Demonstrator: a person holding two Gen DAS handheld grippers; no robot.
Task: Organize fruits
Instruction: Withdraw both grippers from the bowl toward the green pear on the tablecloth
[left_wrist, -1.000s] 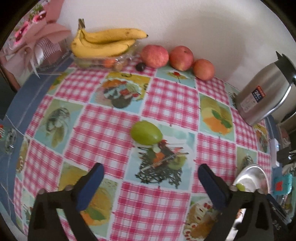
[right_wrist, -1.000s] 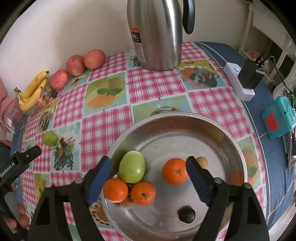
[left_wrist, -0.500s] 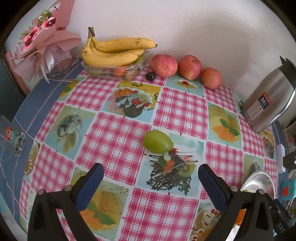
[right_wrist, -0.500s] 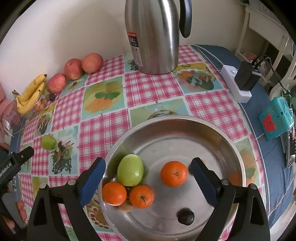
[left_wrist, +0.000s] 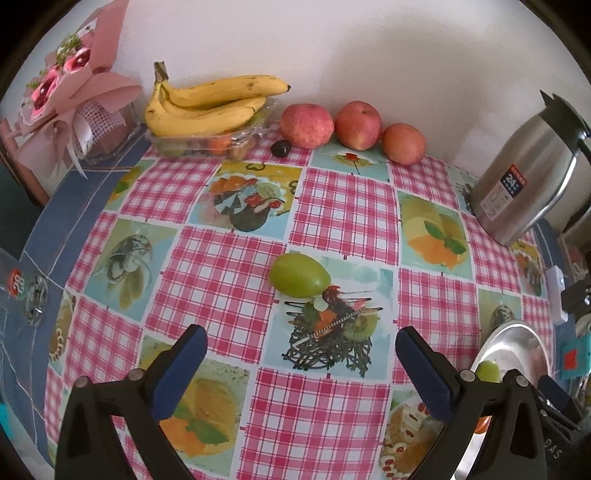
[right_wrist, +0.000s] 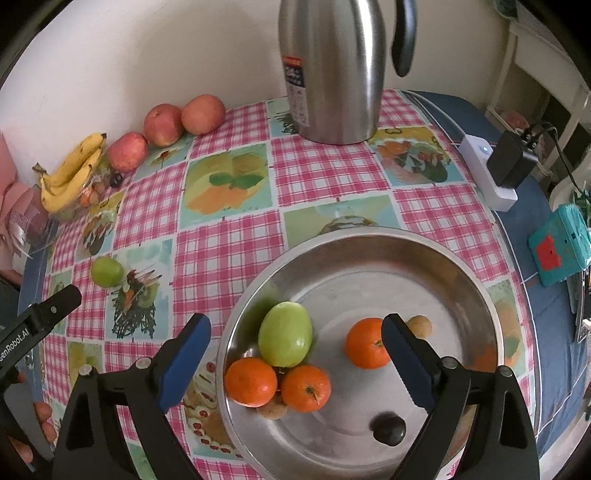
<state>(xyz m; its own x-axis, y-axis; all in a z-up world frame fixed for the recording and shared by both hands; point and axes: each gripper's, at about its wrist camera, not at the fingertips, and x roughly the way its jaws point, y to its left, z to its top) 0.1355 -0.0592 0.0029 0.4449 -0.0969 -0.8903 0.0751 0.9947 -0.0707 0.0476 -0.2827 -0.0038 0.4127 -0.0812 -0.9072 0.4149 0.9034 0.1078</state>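
Right hand-held gripper (right_wrist: 295, 341) jaws widened, "GenRobot.AI" lettering

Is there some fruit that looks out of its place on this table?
Yes. One green fruit lies alone in the middle of the checked tablecloth, apart from the steel bowl that holds the other gathered fruit. A small dark fruit also sits loose beside the banana tray.

Shiny steel bowl (right_wrist: 476, 280); brushed metal flask (right_wrist: 332, 74); glossy tablecloth (left_wrist: 221, 266).
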